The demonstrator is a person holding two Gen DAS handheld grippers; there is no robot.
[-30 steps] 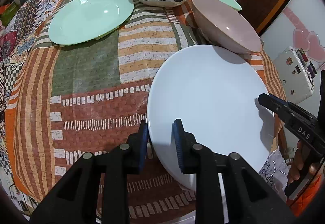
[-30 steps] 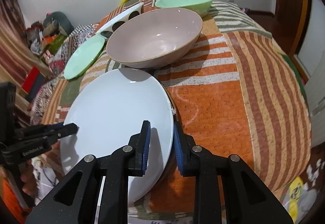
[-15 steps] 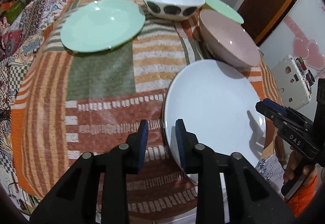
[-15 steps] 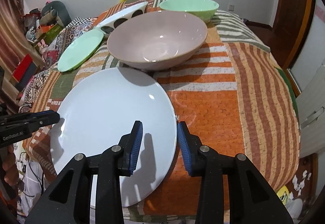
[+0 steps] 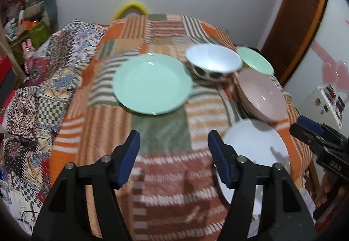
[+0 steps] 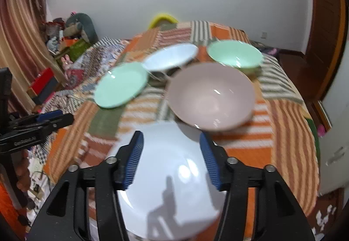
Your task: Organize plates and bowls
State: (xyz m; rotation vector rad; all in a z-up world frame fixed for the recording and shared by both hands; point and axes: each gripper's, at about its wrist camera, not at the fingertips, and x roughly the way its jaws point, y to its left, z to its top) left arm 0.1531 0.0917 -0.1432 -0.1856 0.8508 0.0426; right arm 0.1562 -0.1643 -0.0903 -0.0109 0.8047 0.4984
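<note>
White and round, a glossy plate point(image 6: 174, 177) lies on the orange striped patchwork cloth point(image 5: 170, 177), both the left gripper point(image 5: 173, 159) and right gripper point(image 6: 171, 161) spread wide, gripping nothing.

Lettering on black right gripper point(image 5: 309, 129) body, left wrist view: pale characters, blurred, not readable.
Lettering on black left gripper point(image 6: 54, 118) body, right wrist view: a pale word, blurred, not readable.
</note>
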